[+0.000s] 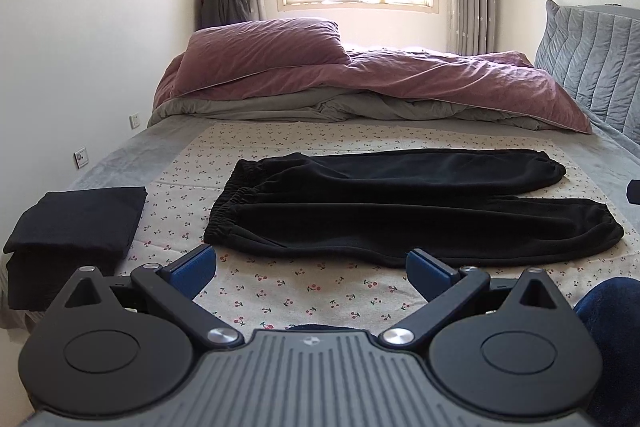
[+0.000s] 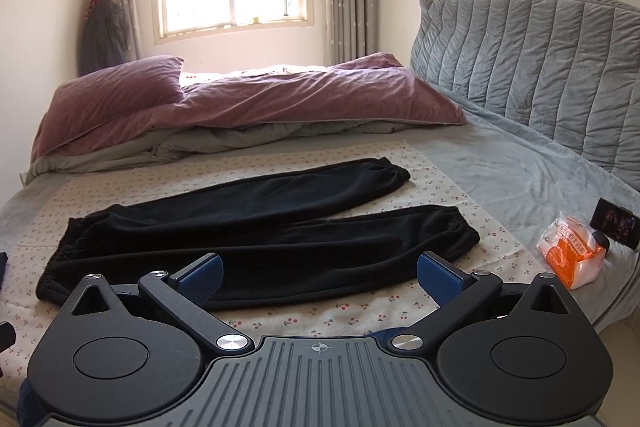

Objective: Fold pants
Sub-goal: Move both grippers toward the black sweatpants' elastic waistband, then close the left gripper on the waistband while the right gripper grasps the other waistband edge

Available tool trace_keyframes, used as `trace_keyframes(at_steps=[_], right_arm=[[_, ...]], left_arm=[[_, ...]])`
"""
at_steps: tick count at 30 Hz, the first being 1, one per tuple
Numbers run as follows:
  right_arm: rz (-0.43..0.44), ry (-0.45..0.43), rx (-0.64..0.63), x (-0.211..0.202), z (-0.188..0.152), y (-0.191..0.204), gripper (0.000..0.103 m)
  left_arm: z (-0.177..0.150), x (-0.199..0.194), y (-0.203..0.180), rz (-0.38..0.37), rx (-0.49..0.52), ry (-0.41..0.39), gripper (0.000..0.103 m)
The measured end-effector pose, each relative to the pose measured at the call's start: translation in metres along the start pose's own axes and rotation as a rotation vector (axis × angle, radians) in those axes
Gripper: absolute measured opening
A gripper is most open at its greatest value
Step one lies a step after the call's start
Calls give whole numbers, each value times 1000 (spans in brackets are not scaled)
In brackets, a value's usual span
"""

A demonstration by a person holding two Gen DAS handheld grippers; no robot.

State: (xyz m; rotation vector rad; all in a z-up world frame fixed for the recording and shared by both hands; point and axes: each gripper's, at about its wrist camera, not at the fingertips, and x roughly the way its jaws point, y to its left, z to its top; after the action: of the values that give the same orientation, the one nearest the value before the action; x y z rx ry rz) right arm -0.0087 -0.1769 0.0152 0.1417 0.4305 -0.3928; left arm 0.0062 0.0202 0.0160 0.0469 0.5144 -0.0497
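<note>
Black fleece pants [image 1: 400,203] lie flat across a cherry-print sheet [image 1: 280,287] on the bed, waistband to the left, both legs spread to the right. They also show in the right wrist view [image 2: 260,227]. My left gripper [image 1: 312,267] is open and empty, held just in front of the near leg. My right gripper [image 2: 320,275] is open and empty, above the near leg's front edge.
A folded black garment [image 1: 76,227] lies on the bed's left edge. A purple duvet [image 1: 360,83] and pillow [image 1: 264,43] are piled at the back. An orange-white packet [image 2: 572,255] and a small dark device [image 2: 614,223] lie to the right near the grey headboard [image 2: 540,67].
</note>
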Motion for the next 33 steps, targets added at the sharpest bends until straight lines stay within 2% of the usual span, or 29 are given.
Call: trace_keyframes(at_steps=[2, 5, 10, 13, 16, 18, 23, 26, 28, 31, 33], right_arm=[[28, -13, 33, 0, 0, 1, 103], [44, 11, 58, 8, -2, 3, 103], [41, 76, -13, 32, -5, 1, 103], [13, 103, -25, 56, -4, -12, 103], [0, 122, -4, 80, -2, -31, 103], [-11, 146, 36, 97, 0, -43, 103], [-22, 197, 91, 132, 5, -58, 103], [6, 204, 93, 151, 17, -63, 103], [26, 232, 168, 178, 27, -80, 103], [-80, 339, 345, 233, 33, -129, 103], [-144, 385, 361, 259, 25, -154, 103]], left_arm=[[4, 1, 2, 16, -6, -16, 96], [6, 9, 0, 29, 0, -17, 96], [16, 44, -5, 58, -16, 23, 96], [27, 60, -10, 60, -27, 20, 96], [36, 77, -10, 114, -5, 17, 96], [42, 86, -4, 125, -30, 24, 96], [45, 106, 7, 125, -75, 98, 96], [53, 131, 24, 94, -119, 159, 96], [57, 154, 48, 111, -188, 196, 96], [55, 184, 86, 171, -218, 269, 96], [48, 199, 111, 217, -239, 297, 96]])
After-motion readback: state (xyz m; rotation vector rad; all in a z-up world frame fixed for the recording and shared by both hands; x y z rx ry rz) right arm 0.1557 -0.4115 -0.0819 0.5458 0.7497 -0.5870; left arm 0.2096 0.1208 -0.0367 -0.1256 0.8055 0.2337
